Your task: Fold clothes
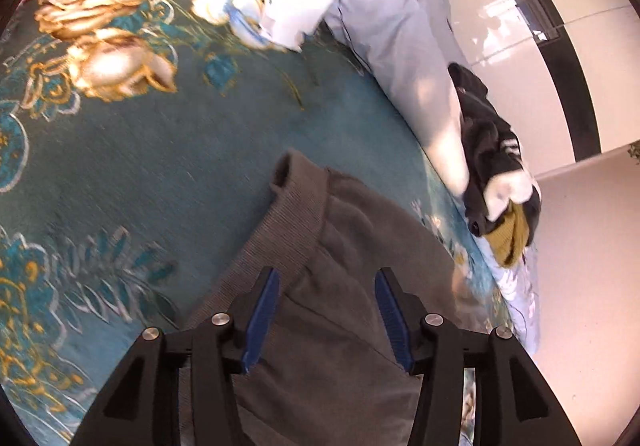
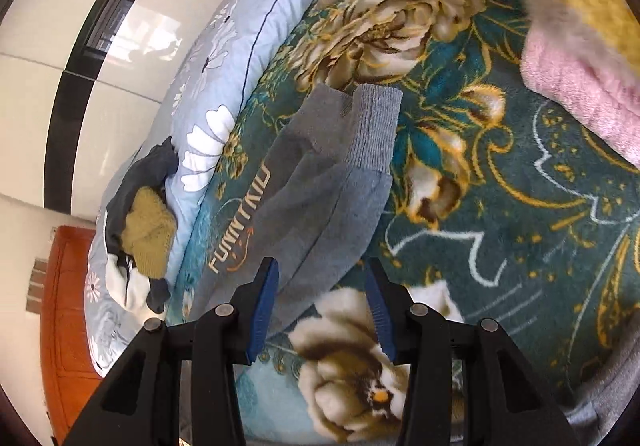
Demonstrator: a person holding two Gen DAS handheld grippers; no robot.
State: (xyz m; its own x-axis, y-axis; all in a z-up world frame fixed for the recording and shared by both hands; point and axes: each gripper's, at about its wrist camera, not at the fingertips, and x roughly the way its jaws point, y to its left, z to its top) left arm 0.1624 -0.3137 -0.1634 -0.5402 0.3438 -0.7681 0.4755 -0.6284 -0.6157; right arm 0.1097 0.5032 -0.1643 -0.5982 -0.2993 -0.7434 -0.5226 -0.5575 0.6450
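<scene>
two tools (image 1: 326, 278) (image 2: 322, 268) agape over grey trousers (image 2: 320, 198), floral blanket (image 2: 500, 206), clothes pile (image 2: 144, 230) (beside quilt (image 2: 240, 58))

Teal plush blanket (image 2: 500, 206) with large cream and gold flower print fills most of both views. Pale blue quilt (image 2: 240, 58) printed with white daisies lies bunched along its edge, upper left of the right wrist view. Folded pink fleece cloth (image 2: 576, 94) sits upper right. Glossy white wardrobe panels (image 1: 516, 58) with a black vertical strip stand behind. Orange-brown wooden cabinet (image 2: 66, 310) shows lower left.
</scene>
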